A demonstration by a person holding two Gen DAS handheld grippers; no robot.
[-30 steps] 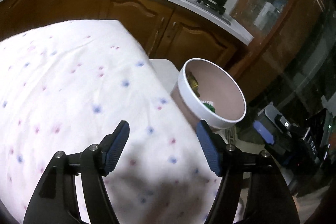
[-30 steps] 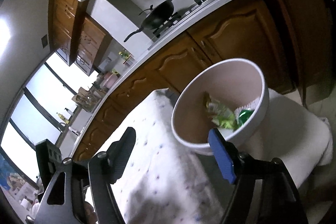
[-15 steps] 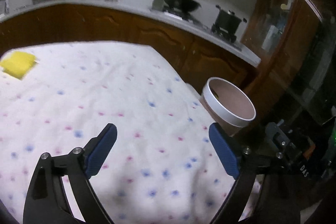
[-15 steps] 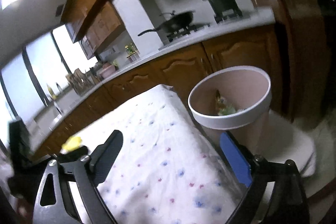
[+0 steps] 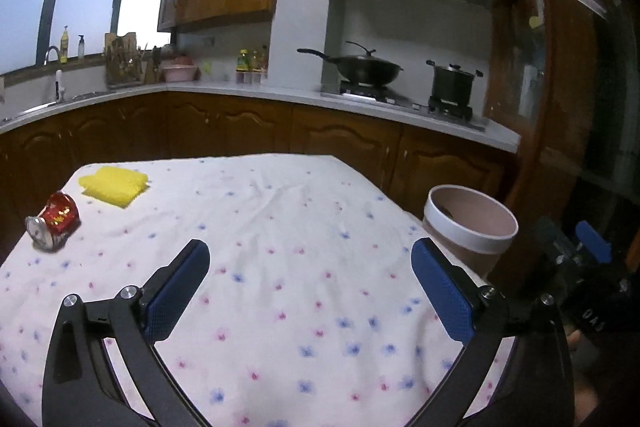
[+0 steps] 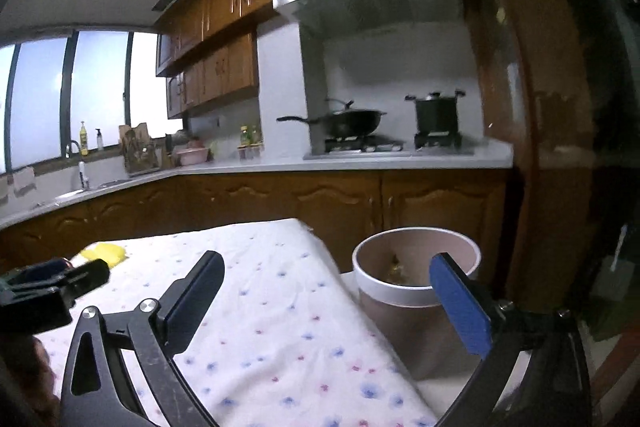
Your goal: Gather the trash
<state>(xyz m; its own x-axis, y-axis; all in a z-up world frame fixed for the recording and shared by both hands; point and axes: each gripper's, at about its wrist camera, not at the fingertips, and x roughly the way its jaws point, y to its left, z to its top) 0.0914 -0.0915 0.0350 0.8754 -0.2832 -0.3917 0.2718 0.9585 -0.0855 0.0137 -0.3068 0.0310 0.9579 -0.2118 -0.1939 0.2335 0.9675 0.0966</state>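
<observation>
A crushed red can (image 5: pixel 54 223) lies on its side at the table's far left. A yellow sponge (image 5: pixel 115 185) lies behind it and also shows in the right wrist view (image 6: pixel 105 253). A pink bin with a white rim (image 5: pixel 470 225) stands off the table's right edge; in the right wrist view the bin (image 6: pixel 400 291) holds yellow-green wrappers. My left gripper (image 5: pixel 310 287) is open and empty above the near table. My right gripper (image 6: pixel 328 301) is open and empty, near the bin.
The table has a white flowered cloth (image 5: pixel 280 247). The bin stands on a white stool (image 6: pixel 444 393). A brown cabinet counter (image 5: pixel 240 123) with a wok and a pot runs behind. A dark wooden cabinet (image 5: pixel 560 107) stands to the right.
Both grippers have pulled back and levelled from over the bin. The left view now takes in the whole table, with the can and sponge. Both stay open.
</observation>
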